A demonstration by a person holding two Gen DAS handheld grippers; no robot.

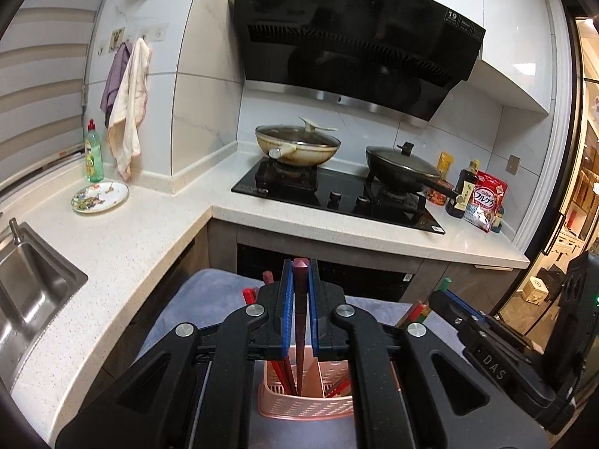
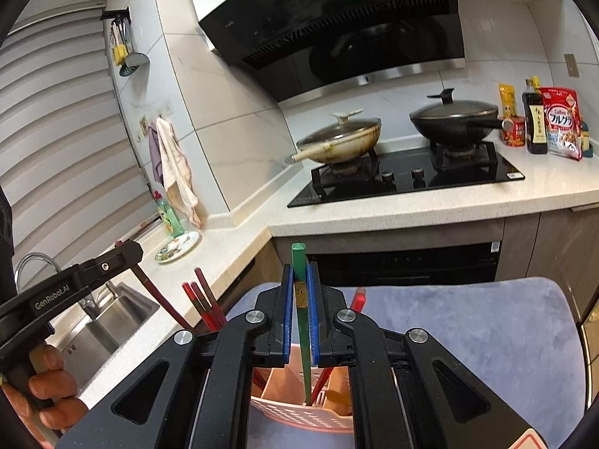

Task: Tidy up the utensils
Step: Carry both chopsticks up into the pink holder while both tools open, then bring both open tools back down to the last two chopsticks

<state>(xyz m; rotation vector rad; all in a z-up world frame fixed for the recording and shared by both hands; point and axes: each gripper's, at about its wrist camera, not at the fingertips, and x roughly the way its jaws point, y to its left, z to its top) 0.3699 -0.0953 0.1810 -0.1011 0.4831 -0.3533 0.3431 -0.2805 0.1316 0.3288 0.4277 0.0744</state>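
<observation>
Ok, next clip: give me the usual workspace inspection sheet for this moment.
Surface: grey-blue cloth covers the work surface under the holder.
Job's things: pink slotted holder with a divider, several red chopsticks standing in it; dark red chopstick and green chopstick each reach down into it.
Clutter: nothing seen on the cloth.
Grippers: left tool shut on the dark red chopstick; right tool shut on the green chopstick.
Cables: nothing seen.
Surroundings: sink, used plate, two lidded pans on the hob, range hood, food packets.
</observation>
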